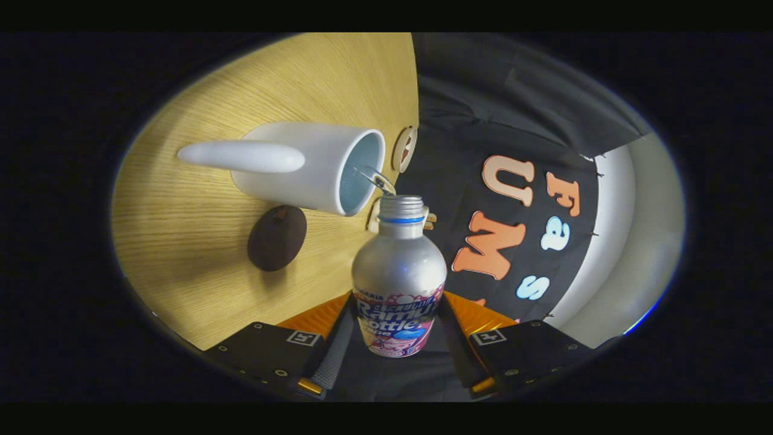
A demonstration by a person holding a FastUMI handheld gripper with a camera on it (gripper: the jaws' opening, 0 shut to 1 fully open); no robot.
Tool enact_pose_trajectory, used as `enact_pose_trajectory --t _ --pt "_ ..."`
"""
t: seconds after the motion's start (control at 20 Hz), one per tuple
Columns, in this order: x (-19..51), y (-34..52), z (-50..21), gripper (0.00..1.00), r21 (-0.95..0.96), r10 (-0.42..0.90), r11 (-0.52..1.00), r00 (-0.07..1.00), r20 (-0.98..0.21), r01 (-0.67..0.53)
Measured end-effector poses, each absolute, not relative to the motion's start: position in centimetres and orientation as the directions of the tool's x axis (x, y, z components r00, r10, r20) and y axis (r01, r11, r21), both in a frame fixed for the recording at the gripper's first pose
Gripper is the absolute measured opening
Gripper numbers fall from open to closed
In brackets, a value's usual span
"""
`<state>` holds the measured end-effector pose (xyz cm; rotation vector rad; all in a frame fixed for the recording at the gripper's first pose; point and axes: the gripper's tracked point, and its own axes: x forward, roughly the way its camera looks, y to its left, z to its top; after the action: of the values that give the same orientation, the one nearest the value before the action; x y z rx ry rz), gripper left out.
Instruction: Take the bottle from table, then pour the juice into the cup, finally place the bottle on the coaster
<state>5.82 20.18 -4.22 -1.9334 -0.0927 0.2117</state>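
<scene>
Between the fingers: bottle (398, 275), tipped over, its open mouth right by the cup's rim.
Gripper (397, 338): closed on the bottle, one finger on each side of its label.
Feel: shiny metal, hard and smooth, likely slippery; probably light.
Best hold: low on the wide body, not the thin neck.
Cup (308, 166): white, on the wooden surface (181, 241).
Coaster (276, 237): dark, round, beside the cup.

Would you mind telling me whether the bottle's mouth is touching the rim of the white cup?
Cannot tell. In the gripper view the bottle, clamped between the fingers, has its mouth overlapping the cup rim in line of sight; neither contact nor gap shows plainly.
</scene>
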Motion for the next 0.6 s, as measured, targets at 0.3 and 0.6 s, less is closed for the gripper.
enact_pose_trajectory --t 0.3,0.6 --pt "6.18 20.30 -3.43 0.76 -0.918 0.171 -0.397 0.981 -0.097 -0.021" --pt "6.26 20.66 -3.21 0.75 -0.911 0.176 -0.412 0.980 -0.096 -0.015"
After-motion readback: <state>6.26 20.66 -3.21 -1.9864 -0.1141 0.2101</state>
